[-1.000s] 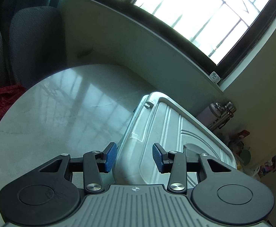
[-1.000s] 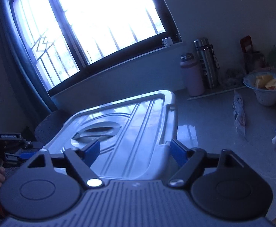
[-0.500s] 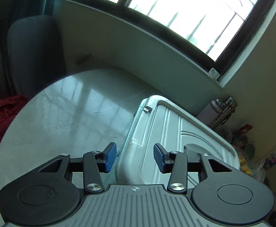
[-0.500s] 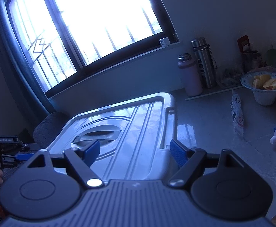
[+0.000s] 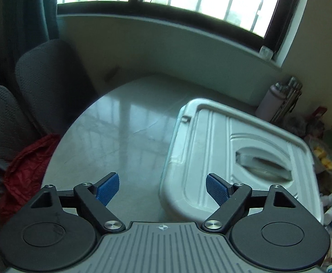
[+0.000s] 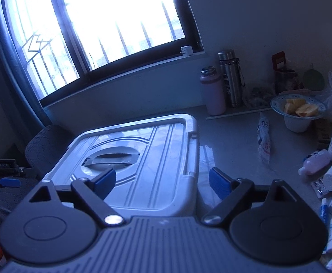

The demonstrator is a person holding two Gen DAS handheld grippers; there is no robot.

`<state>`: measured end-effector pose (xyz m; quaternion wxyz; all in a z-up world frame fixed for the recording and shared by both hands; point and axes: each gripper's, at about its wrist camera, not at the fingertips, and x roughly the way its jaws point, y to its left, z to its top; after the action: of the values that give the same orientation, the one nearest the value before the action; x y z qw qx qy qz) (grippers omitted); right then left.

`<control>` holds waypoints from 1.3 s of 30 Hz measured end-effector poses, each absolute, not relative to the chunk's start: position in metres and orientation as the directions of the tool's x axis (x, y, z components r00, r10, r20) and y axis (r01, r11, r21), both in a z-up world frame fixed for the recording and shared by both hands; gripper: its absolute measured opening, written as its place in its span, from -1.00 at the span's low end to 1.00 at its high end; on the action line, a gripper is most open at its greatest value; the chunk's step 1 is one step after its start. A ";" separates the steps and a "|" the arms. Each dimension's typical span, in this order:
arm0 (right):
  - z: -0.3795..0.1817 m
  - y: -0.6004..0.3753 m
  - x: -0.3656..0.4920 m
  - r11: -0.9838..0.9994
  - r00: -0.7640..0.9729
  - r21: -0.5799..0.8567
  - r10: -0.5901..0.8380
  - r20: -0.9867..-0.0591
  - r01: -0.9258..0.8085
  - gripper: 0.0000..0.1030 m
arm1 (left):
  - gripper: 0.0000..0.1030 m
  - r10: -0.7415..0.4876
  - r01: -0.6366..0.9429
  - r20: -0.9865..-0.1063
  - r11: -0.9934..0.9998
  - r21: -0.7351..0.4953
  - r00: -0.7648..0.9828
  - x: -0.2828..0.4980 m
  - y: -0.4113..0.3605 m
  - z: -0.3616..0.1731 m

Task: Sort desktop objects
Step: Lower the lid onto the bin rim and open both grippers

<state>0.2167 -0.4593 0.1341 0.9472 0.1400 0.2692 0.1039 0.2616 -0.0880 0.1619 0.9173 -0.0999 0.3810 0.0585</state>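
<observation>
Daylight pours in from the barred window [image 6: 111, 22], blown out to pure white in the right wrist view, so everything below it goes dim and blue. The left wrist view is greener and a bit motion-smeared. Glare streaks the tabletop [image 5: 125, 134] below the window; fisheye bends the edges.

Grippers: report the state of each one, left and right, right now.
Left gripper: opening, holding nothing; the white plastic storage box lid lies below.
Right gripper: opening, holding nothing, above the lid's edge.
</observation>
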 end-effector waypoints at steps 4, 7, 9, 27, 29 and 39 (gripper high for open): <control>0.141 -0.456 0.210 0.949 0.826 0.299 0.247 -0.507 -0.101 0.73 | 0.65 0.021 -0.150 -0.735 0.983 -0.110 0.677 0.264 -0.092 0.162; 0.146 -0.450 0.208 0.956 0.821 0.280 0.226 -0.524 -0.085 0.73 | 0.65 -0.002 -0.124 -0.748 0.986 -0.113 0.664 0.272 -0.091 0.160; 0.149 -0.444 0.212 0.962 0.816 0.257 0.221 -0.534 -0.093 0.73 | 0.65 -0.028 -0.110 -0.757 0.985 -0.131 0.653 0.281 -0.087 0.157; 0.148 -0.433 0.277 0.988 0.709 0.148 0.072 -0.702 0.046 0.11 | 0.65 -0.097 0.018 -0.816 0.994 -0.106 0.570 0.359 -0.082 0.144; 0.148 -0.435 0.281 0.988 0.706 0.152 0.084 -0.703 0.034 0.11 | 0.65 -0.094 0.008 -0.819 0.994 -0.108 0.566 0.361 -0.085 0.145; 0.141 -0.435 0.288 0.988 0.671 0.156 0.123 -0.731 -0.012 0.11 | 0.65 -0.067 0.015 -0.833 0.997 -0.071 0.549 0.363 -0.107 0.144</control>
<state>0.2885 -0.4350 0.1411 0.9114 0.0689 0.4040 0.0372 0.3630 -0.1069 0.1437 0.8796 -0.0277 0.4744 -0.0233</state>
